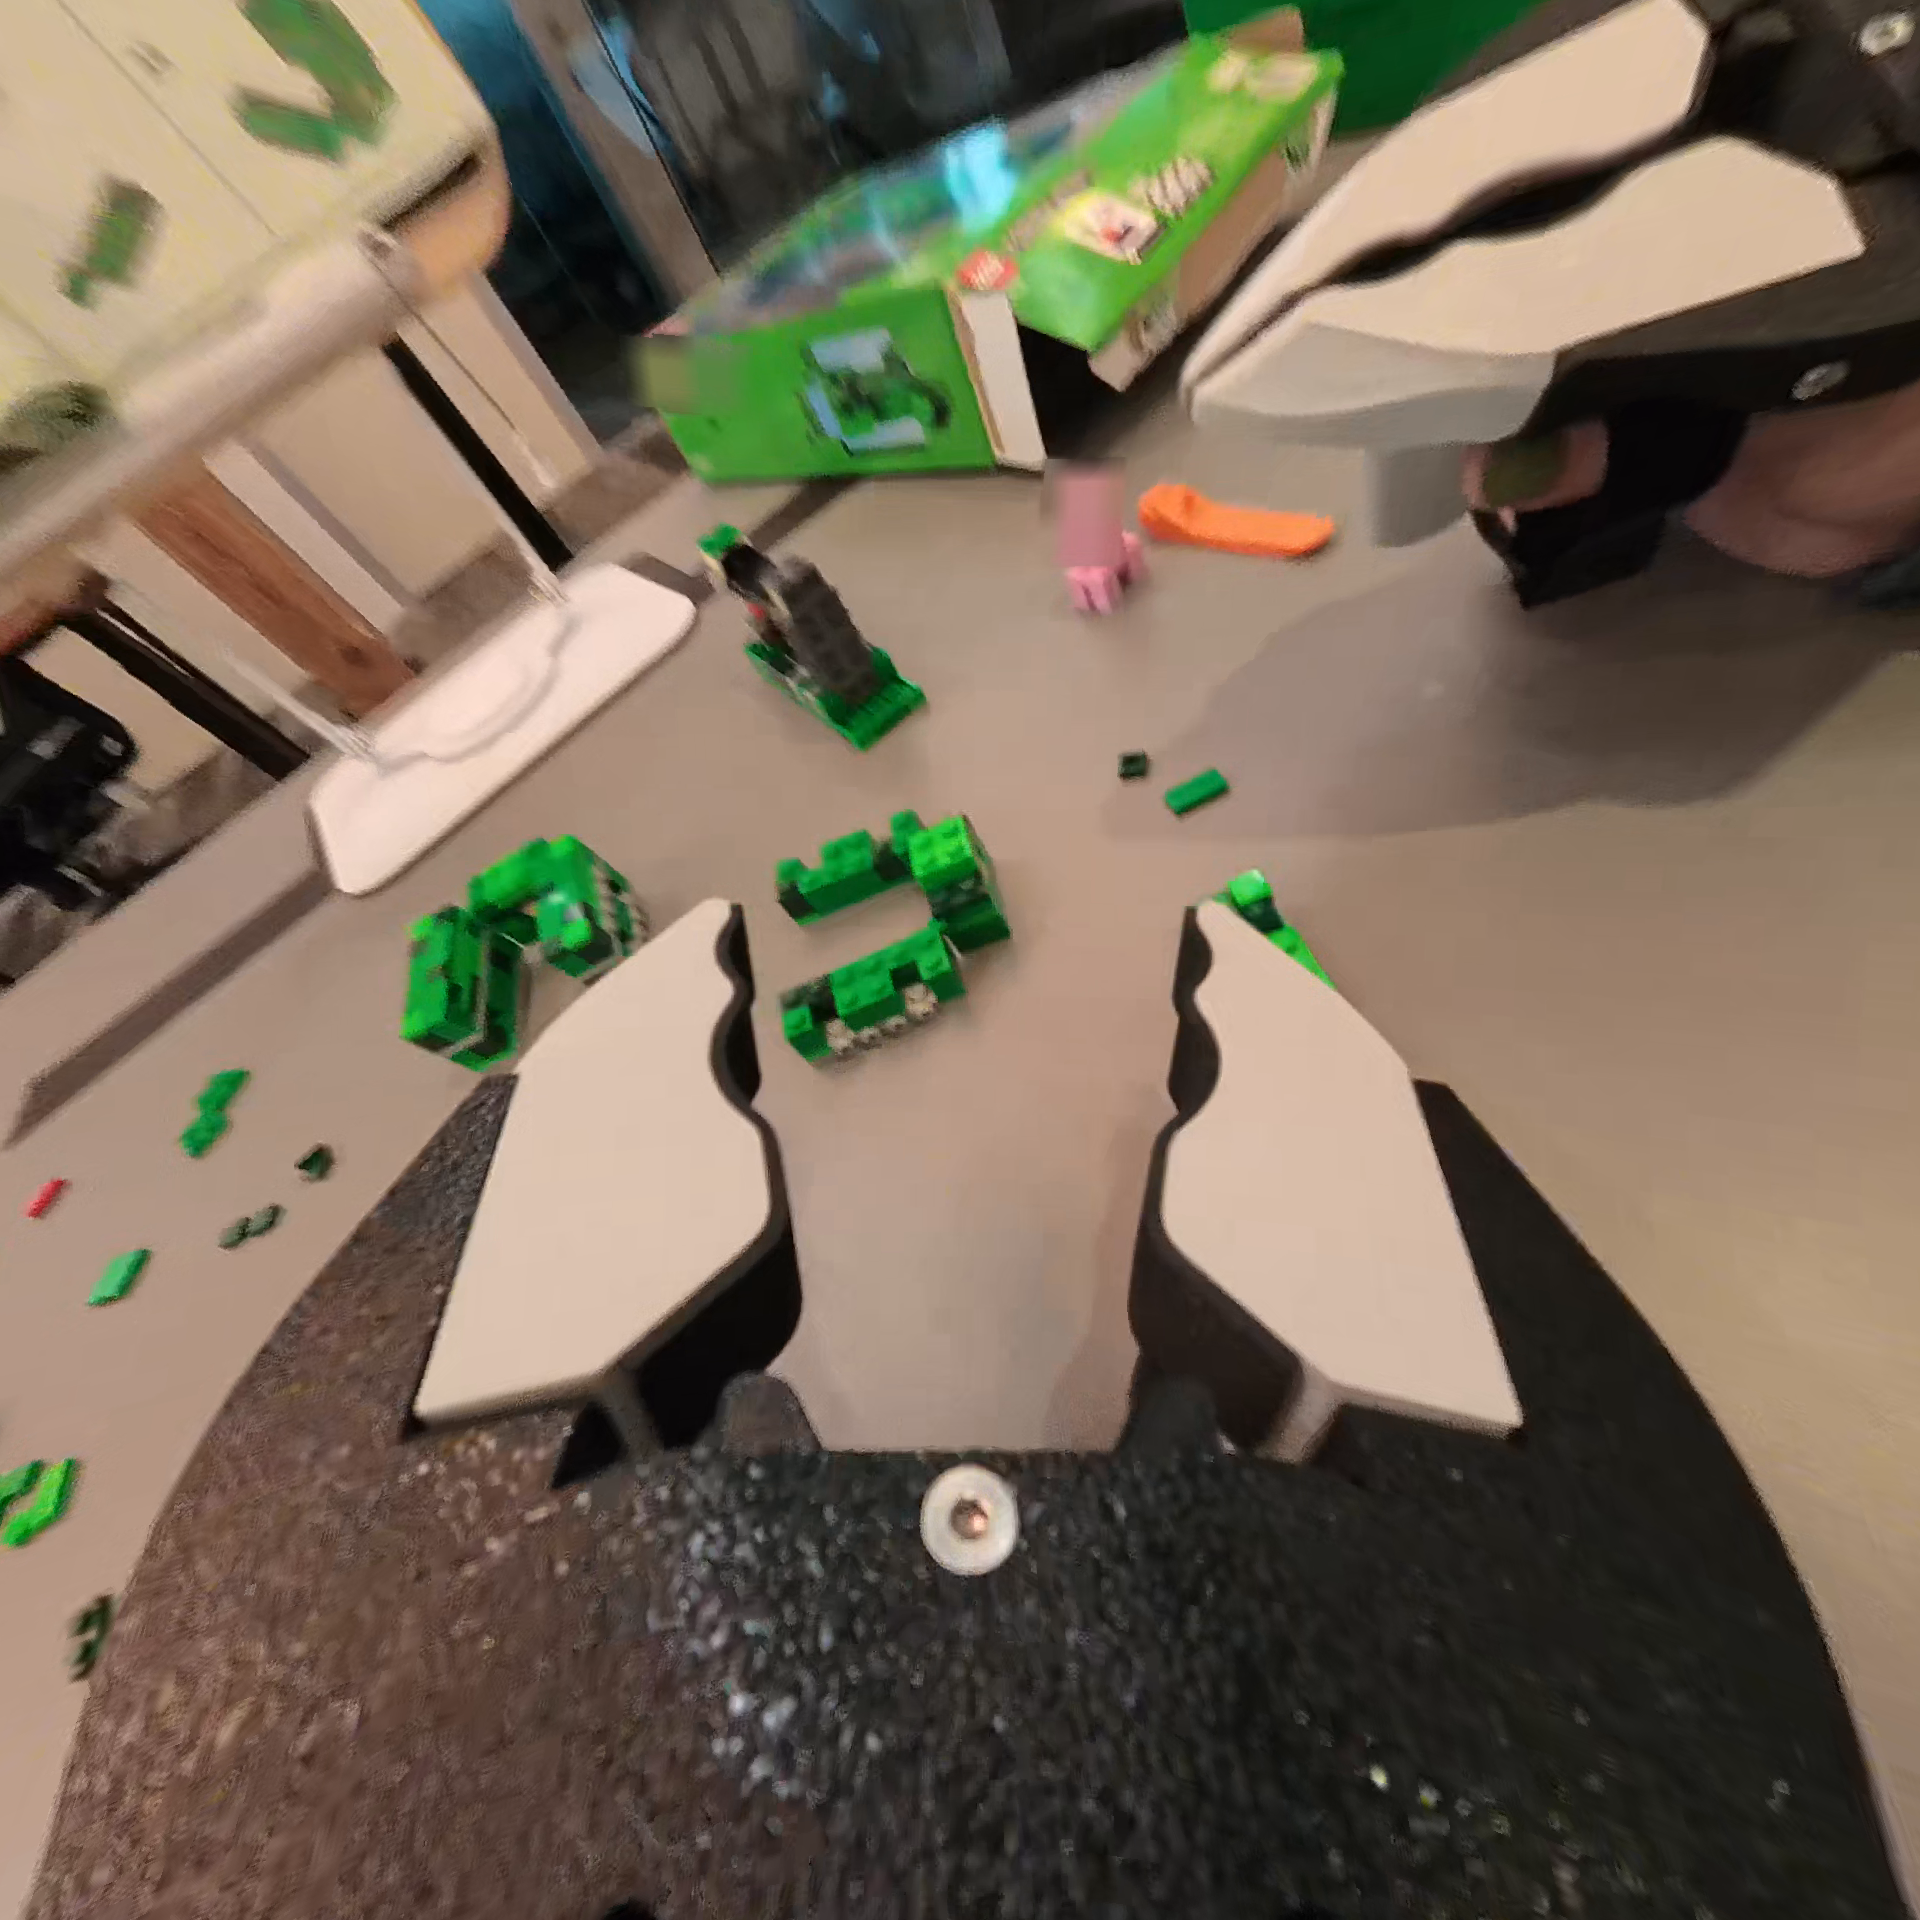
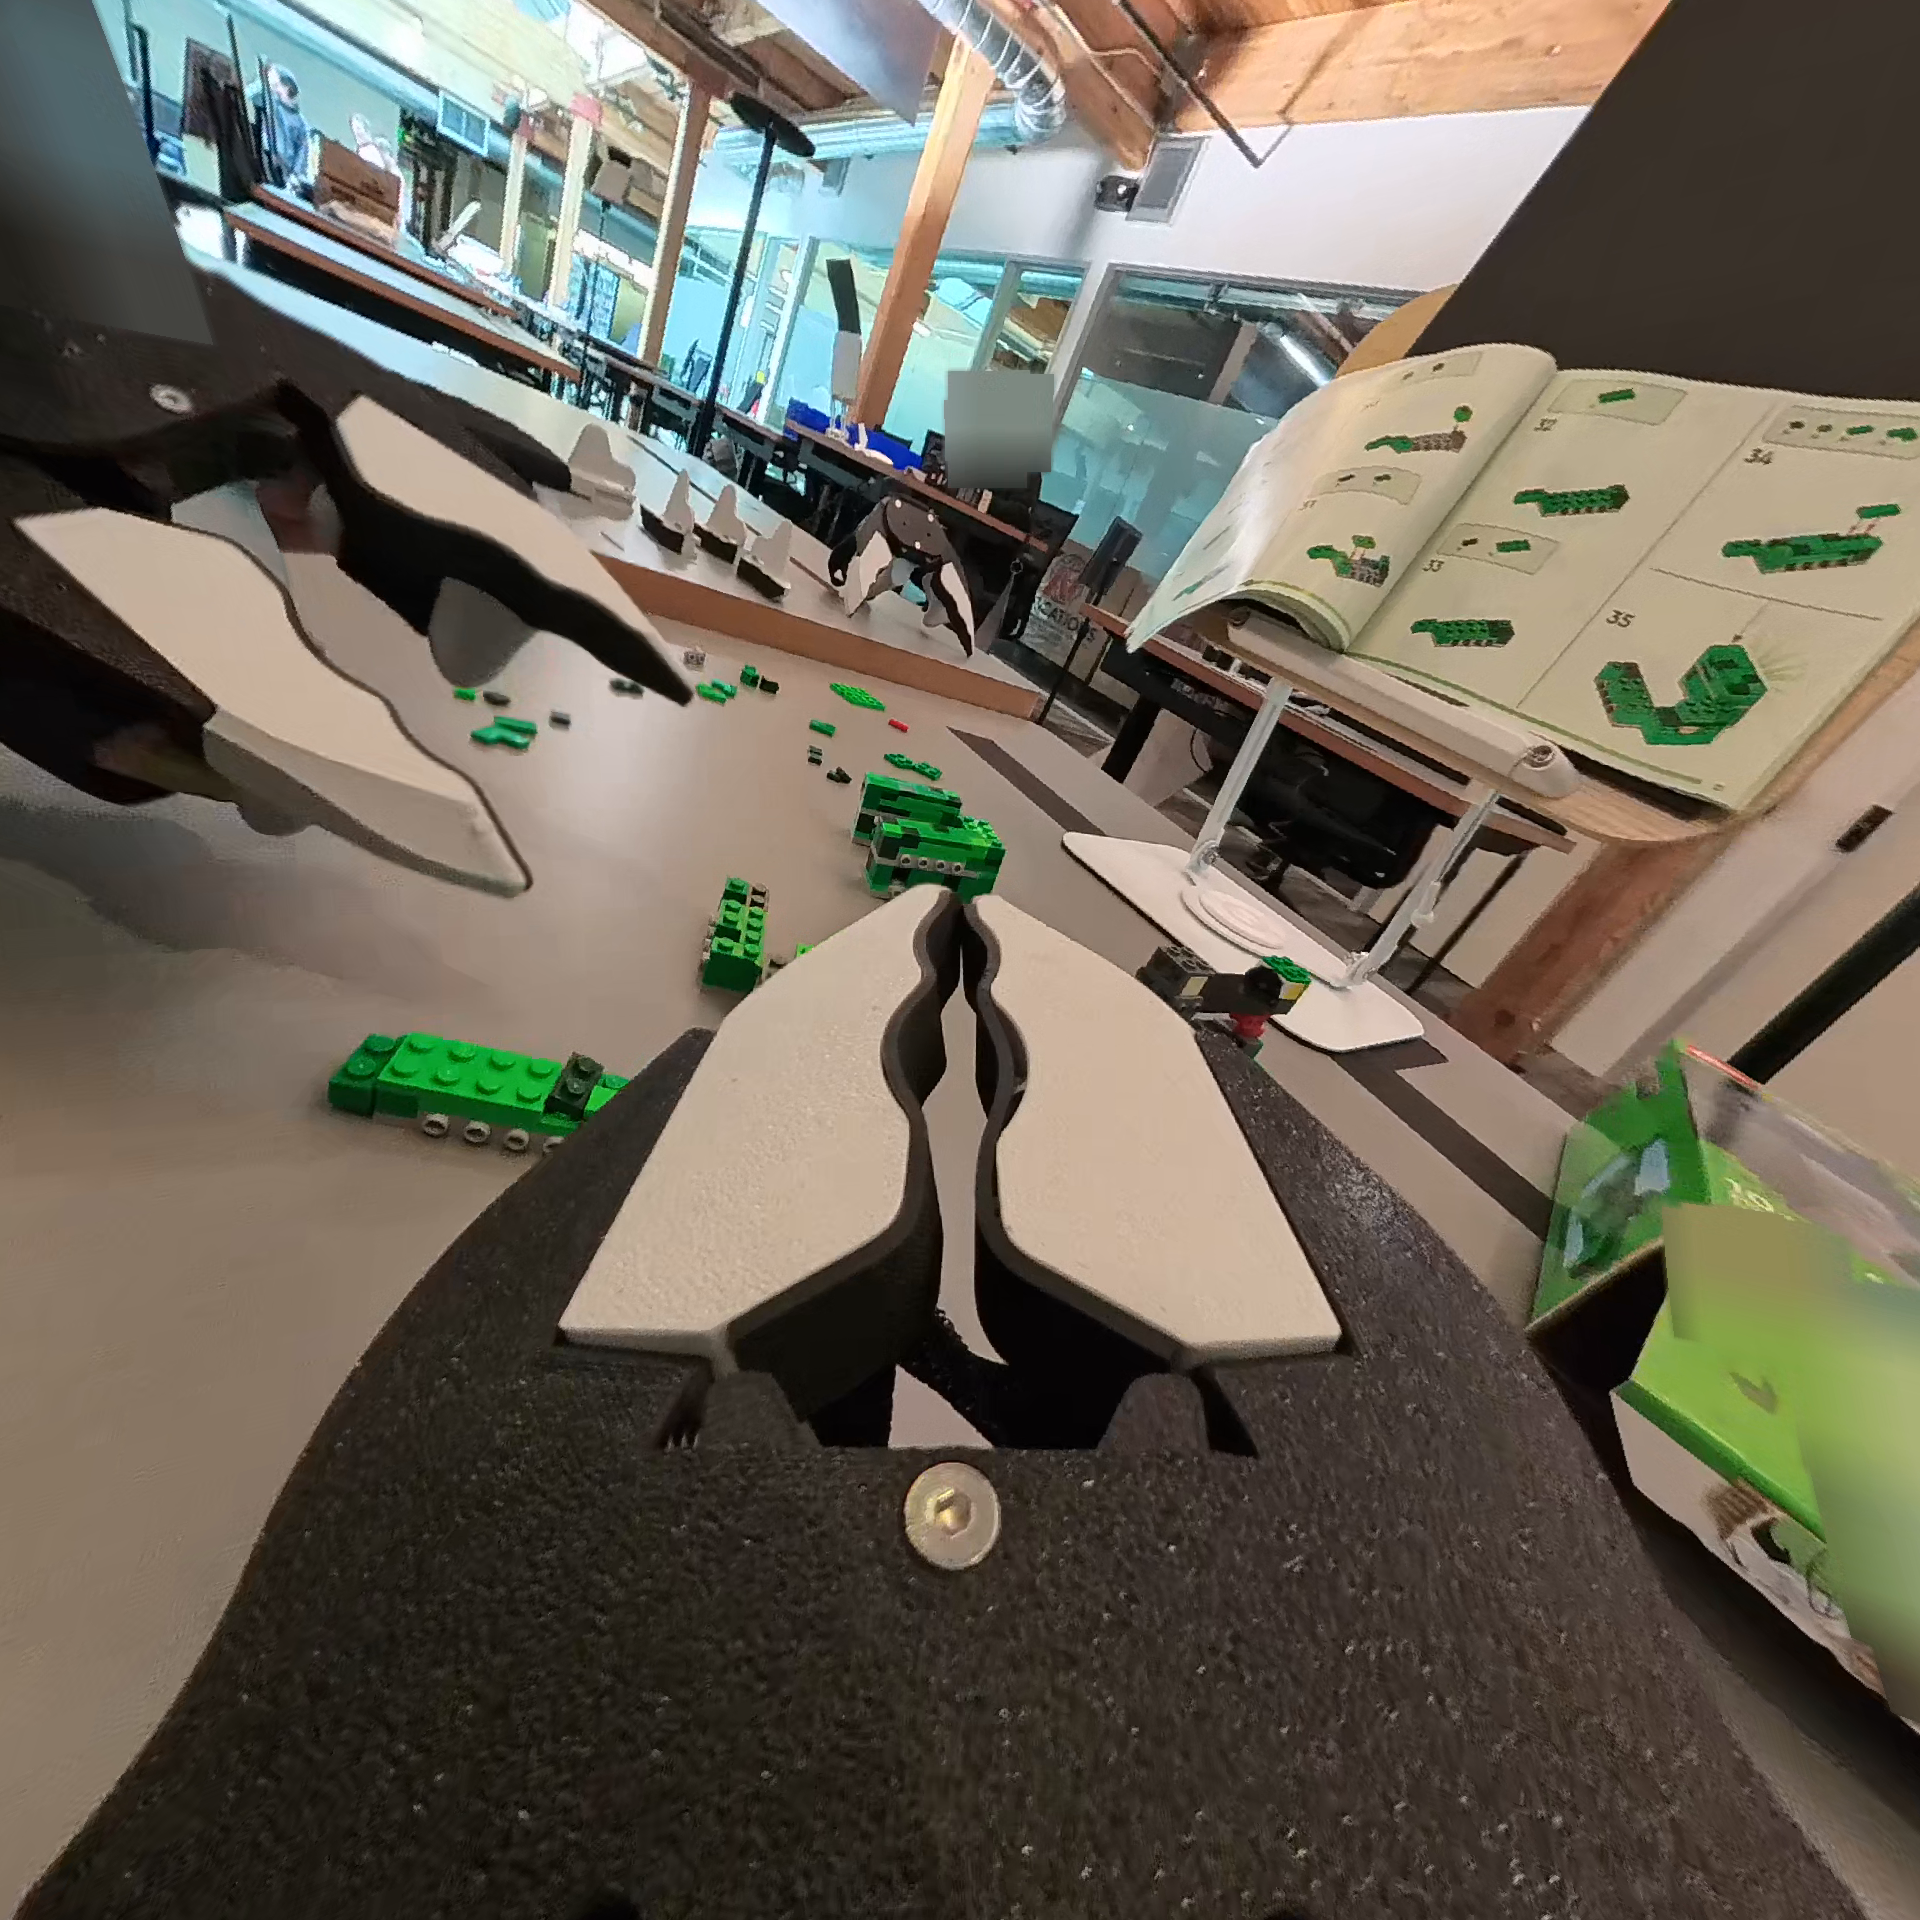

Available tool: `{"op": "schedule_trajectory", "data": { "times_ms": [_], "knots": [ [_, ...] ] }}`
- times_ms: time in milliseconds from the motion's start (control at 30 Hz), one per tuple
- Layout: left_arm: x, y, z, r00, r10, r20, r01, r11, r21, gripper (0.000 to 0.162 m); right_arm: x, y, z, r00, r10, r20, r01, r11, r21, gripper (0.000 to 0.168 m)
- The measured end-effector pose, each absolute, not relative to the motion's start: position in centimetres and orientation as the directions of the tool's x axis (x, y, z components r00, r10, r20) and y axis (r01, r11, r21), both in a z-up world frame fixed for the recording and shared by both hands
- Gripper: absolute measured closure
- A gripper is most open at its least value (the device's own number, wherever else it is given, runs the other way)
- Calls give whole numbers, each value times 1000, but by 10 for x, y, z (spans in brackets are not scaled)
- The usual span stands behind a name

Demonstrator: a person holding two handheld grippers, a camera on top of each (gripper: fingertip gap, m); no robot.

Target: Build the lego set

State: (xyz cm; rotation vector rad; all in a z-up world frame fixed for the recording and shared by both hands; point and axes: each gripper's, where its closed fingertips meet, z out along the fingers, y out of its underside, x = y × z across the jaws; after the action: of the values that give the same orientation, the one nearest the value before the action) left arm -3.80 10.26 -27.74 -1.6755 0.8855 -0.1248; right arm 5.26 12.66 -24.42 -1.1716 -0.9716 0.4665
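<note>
My left gripper (image 1: 961, 935) is open and empty, low over the grey table (image 1: 1558, 1039). A U-shaped green lego assembly (image 1: 894, 935) lies just ahead between its fingertips. A second green assembly (image 1: 509, 945) lies to the left of the left finger, and a small green piece (image 1: 1262, 904) peeks from behind the right finger. My right gripper (image 2: 961, 904) is shut with nothing visible in it; it also shows at the upper right of the left wrist view (image 1: 1247, 332). A long green assembly (image 2: 468, 1081) lies to its left. The left gripper (image 2: 603, 790) hangs open at the upper left.
An open instruction booklet (image 2: 1558, 561) rests on a white stand (image 2: 1247, 925). A green set box (image 1: 935, 343) lies at the back. A dark and green build (image 1: 821, 644), a pink figure (image 1: 1101, 561), an orange separator tool (image 1: 1236, 520) and several loose small pieces (image 1: 1195, 790) are on the table. There is about 11 centimetres between the tips of the two grippers. Measured from the fingertips, the small green piece (image 1: 1262, 904) is 5 centimetres or so from the left gripper and 10 centimetres from the right.
</note>
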Motion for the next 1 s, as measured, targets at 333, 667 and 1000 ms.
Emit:
{"op": "schedule_trajectory", "data": {
  "times_ms": [333,667,1000],
  "knots": [
    [-37,103,-266,710,-564,-421,-427,131,-895,91,47,125,-248,509,741,437,206,388,-898,168],
    [-21,93,-282,621,-673,-402,-457,106,-883,91,51,125,-244,523,755,396,161,369,-916,168],
    [-5,67,-304,536,-790,-298,-500,-13,-866,113,53,127,-243,530,757,381,152,358,-921,168]
  ]
}}
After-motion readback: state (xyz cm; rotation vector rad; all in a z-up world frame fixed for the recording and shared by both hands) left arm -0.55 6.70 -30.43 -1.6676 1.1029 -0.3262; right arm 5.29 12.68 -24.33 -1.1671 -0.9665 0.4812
